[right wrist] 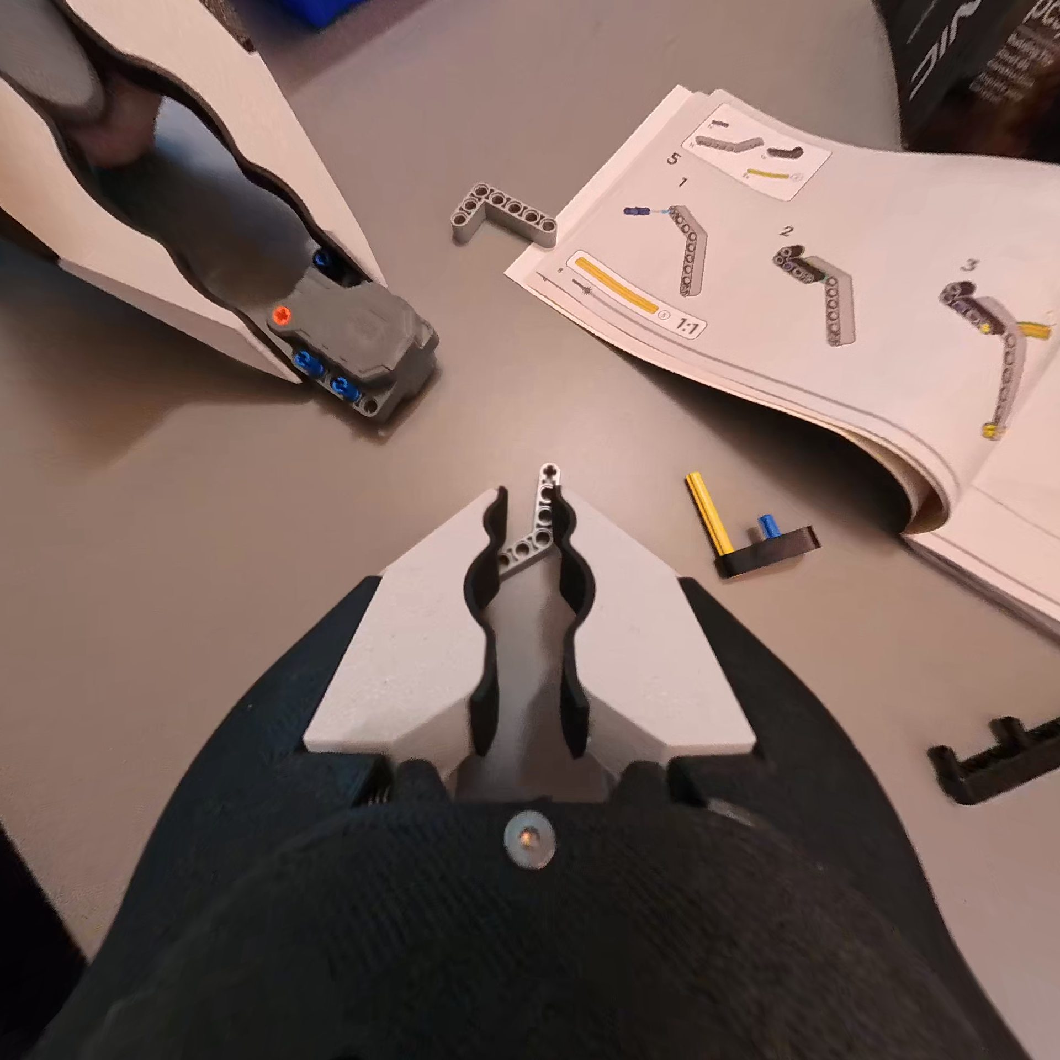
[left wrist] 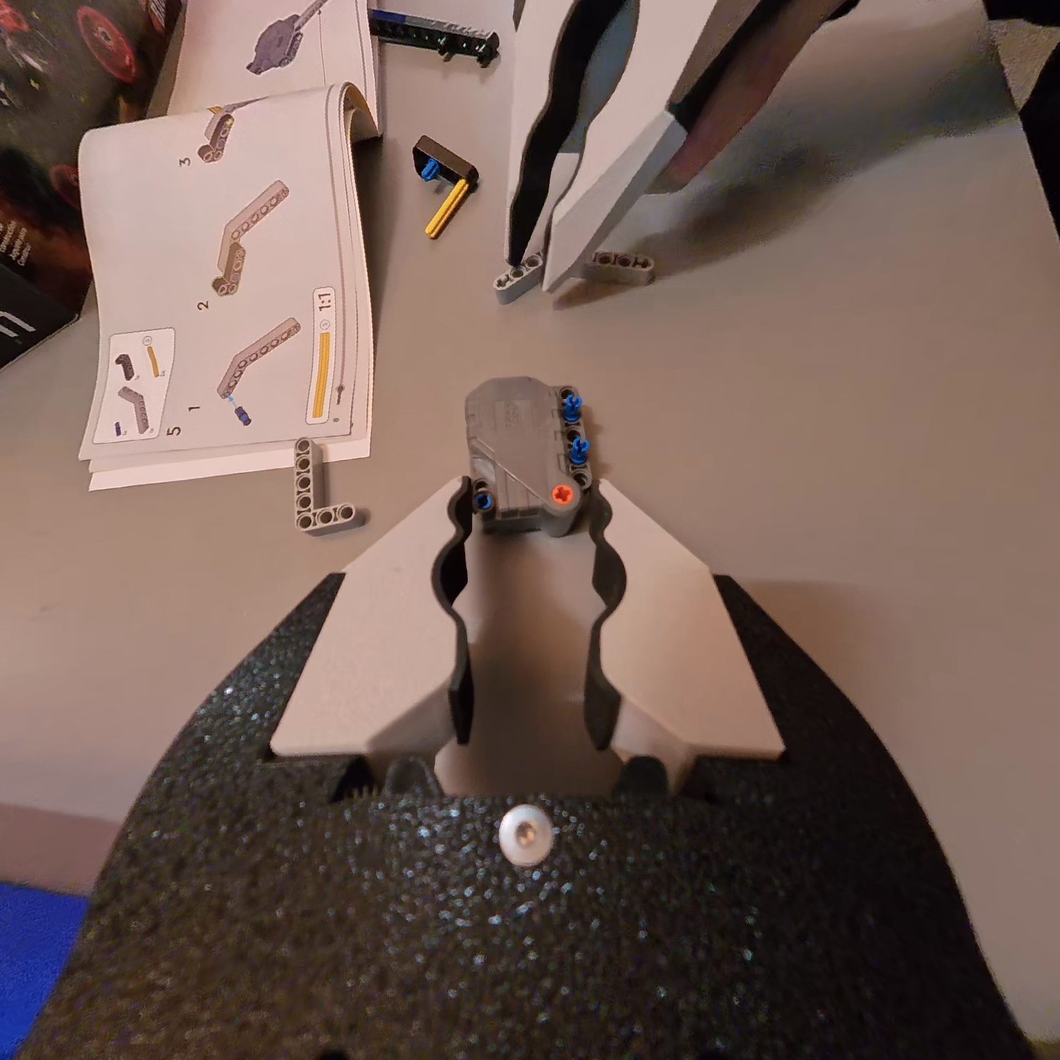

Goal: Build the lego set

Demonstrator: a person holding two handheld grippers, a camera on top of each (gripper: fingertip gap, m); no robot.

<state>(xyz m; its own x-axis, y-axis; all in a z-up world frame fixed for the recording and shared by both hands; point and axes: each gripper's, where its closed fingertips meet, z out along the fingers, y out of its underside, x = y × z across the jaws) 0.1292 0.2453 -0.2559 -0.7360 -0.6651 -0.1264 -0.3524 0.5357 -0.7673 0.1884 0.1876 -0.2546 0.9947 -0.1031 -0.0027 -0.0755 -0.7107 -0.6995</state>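
My left gripper (left wrist: 533,505) is shut on a grey motor block (left wrist: 519,436) with blue pins (left wrist: 573,424) and an orange axle hole; the block rests on the grey table. The block also shows in the right wrist view (right wrist: 355,338), at the upper left in the left gripper (right wrist: 338,321). My right gripper (right wrist: 530,496) is open with a narrow gap, tips down at the table around a light grey bent beam (right wrist: 525,548) that lies flat, touching the right pad. In the left wrist view the right gripper (left wrist: 536,272) hides the middle of the bent beam (left wrist: 622,267).
An open instruction booklet (left wrist: 229,287) (right wrist: 803,298) lies beside a grey L-shaped beam (left wrist: 315,499) (right wrist: 499,215). A black piece with a yellow axle and a blue pin (left wrist: 447,183) (right wrist: 751,542) and a long black beam (left wrist: 436,37) (right wrist: 986,763) lie nearby. A dark box (left wrist: 51,115) stands at the table edge.
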